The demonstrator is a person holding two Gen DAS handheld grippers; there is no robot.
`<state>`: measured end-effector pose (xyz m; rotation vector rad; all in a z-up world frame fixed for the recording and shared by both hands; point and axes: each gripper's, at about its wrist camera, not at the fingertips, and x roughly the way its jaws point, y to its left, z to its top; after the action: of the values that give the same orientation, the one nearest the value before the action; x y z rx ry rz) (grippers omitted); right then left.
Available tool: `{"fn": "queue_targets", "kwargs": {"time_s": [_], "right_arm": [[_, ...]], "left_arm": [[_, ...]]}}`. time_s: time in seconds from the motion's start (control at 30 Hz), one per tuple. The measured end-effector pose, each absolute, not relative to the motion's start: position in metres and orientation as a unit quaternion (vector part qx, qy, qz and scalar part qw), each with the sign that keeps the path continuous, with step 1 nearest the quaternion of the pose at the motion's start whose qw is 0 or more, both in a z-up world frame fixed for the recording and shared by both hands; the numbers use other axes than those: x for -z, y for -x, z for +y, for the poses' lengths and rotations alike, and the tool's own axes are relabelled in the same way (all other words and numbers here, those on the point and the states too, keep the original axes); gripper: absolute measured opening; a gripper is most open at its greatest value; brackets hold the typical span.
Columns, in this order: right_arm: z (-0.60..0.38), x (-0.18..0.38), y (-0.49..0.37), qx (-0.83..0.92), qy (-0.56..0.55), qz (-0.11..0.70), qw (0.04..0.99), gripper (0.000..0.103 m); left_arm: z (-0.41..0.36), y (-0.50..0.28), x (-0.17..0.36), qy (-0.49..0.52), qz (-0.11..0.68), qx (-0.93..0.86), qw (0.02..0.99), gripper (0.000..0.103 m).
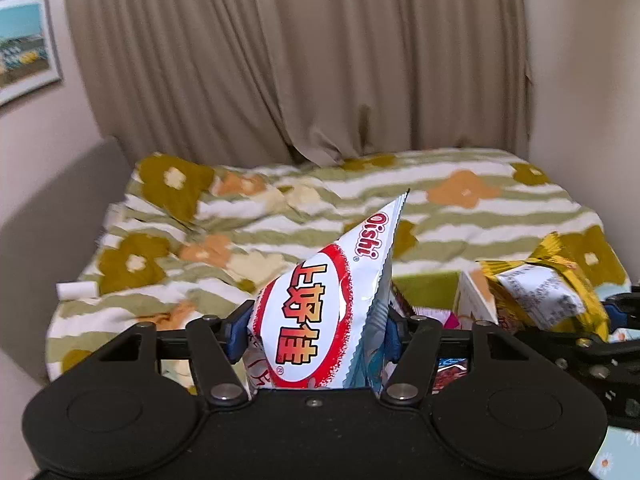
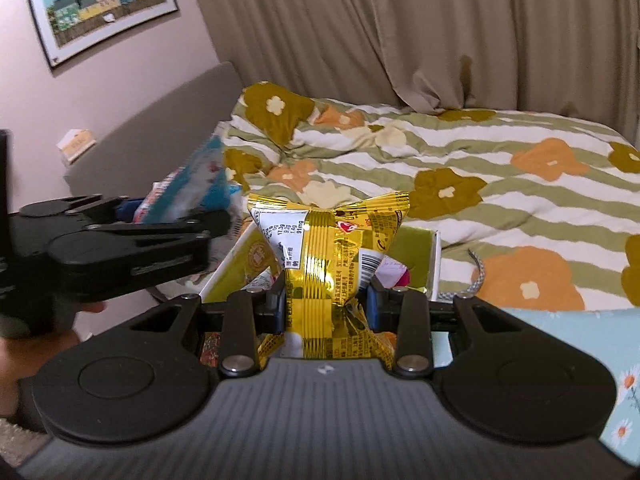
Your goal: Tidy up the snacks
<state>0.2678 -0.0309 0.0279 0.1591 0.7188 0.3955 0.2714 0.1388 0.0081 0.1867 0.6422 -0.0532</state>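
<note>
Glossy white packet point(image 1: 316, 312); crinkled gold foil packet point(image 2: 324, 264).

I see soft, even indoor light, no hard shadows; fisheye bends the edges, corners go dark, the left gripper point(image 2: 176, 216) smears with motion blur.

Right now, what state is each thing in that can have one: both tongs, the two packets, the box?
Left tongs: closed on the white packet.
White packet: sealed, held upright, off the bed.
Right tongs: shut on the gold packet.
Gold packet: sealed, crumpled, held above the box.
Green-lined box: open-topped, snacks inside.
Curtain: drawn.
</note>
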Motion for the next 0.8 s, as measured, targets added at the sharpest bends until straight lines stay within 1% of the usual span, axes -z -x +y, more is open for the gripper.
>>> {"fn": "queue_targets", "kwargs": {"time_s": [0.07,0.1,0.13,0.37,0.67,0.73,0.77,0.8], "right_arm": [[-0.024,-0.024,-0.267,-0.177,-0.082,0.356,0.914,0.051],[-0.022,-0.022,-0.265,-0.17,-0.083,0.36,0.914,0.051],[-0.021,-0.021,-0.263,-0.163,-0.085,0.363,0.913,0.051],[-0.018,-0.015,-0.254,-0.135,-0.087,0.374,0.913,0.051],[0.002,-0.022,-0.243,-0.165,-0.055,0.362,0.916,0.051],[0.011,-0.021,-0.242,-0.173,-0.043,0.364,0.914,0.054],[0.014,-0.019,-0.241,-0.177,-0.04,0.364,0.914,0.059],[0.017,-0.017,-0.24,-0.18,-0.04,0.366,0.912,0.076]], "left_arm": [[0.143,-0.281,0.001,-0.09,0.331,0.049,0.938,0.086],[0.146,-0.283,0.005,-0.087,0.339,0.057,0.935,0.099],[0.15,-0.284,0.007,-0.079,0.341,0.063,0.935,0.103],[0.172,-0.26,0.01,-0.044,0.348,0.081,0.933,0.103],[0.203,-0.22,-0.014,-0.013,0.32,0.035,0.947,0.103],[0.208,-0.215,-0.018,-0.012,0.315,0.026,0.949,0.103],[0.21,-0.214,-0.019,-0.012,0.314,0.02,0.949,0.103],[0.213,-0.212,-0.018,-0.012,0.315,0.017,0.949,0.103]]}}
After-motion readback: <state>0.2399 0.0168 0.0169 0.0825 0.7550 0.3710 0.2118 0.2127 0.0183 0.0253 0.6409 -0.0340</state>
